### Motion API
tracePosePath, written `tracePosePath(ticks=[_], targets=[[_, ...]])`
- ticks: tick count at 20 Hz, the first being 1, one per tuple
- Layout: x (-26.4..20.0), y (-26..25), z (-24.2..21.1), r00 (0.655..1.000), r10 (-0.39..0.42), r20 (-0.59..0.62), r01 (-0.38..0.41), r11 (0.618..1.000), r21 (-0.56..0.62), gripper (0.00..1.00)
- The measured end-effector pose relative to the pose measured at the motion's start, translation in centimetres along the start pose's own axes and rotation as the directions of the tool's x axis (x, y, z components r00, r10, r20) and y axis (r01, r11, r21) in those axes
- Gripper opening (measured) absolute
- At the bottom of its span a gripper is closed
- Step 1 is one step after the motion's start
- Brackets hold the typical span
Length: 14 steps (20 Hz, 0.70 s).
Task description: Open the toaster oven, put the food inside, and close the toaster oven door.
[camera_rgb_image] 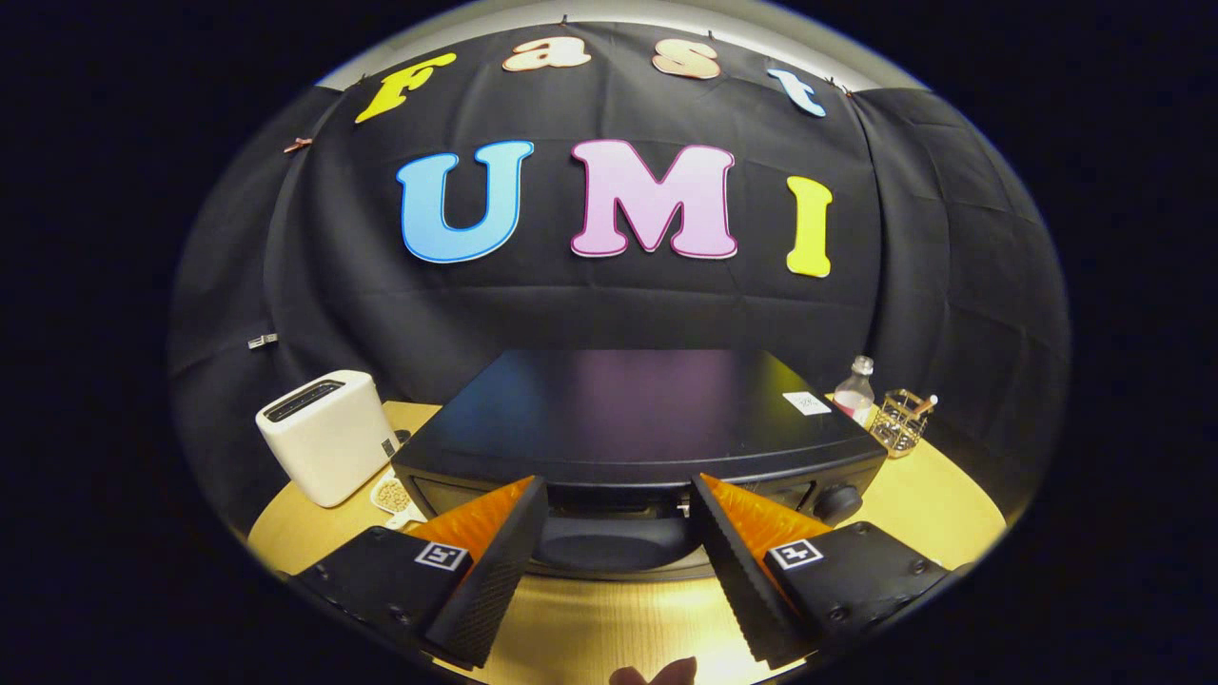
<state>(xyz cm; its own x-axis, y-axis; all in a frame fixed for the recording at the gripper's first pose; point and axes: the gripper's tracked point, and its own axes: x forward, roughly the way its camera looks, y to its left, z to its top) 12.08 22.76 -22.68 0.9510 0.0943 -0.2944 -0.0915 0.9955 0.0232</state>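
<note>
A black toaster oven (636, 419) sits on a round wooden table (937, 509), just beyond the gripper (618, 509), whose fingers are spread wide and hold nothing. The oven looks rigid and heavy; its door would likely be best taken at the top front edge, between the fingers. Left stands a white toaster (325, 435), with a small dish (393, 497) of pale bits beside it. Far right are a bottle (855, 390) and a wire holder (902, 420).

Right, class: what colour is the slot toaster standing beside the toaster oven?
White, clearest in the gripper view: toaster.
</note>
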Motion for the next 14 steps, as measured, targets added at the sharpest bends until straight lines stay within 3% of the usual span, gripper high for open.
tracePosePath(ticks=[5, 14], targets=[[-0.9, -0.2, -0.6, 1.000, -0.002, 0.021, 0.002, 1.000, -0.007, 0.99], [-6.2, -0.7, -5.4, 0.999, 0.000, -0.052, 0.000, 1.000, 0.000, 0.99]])
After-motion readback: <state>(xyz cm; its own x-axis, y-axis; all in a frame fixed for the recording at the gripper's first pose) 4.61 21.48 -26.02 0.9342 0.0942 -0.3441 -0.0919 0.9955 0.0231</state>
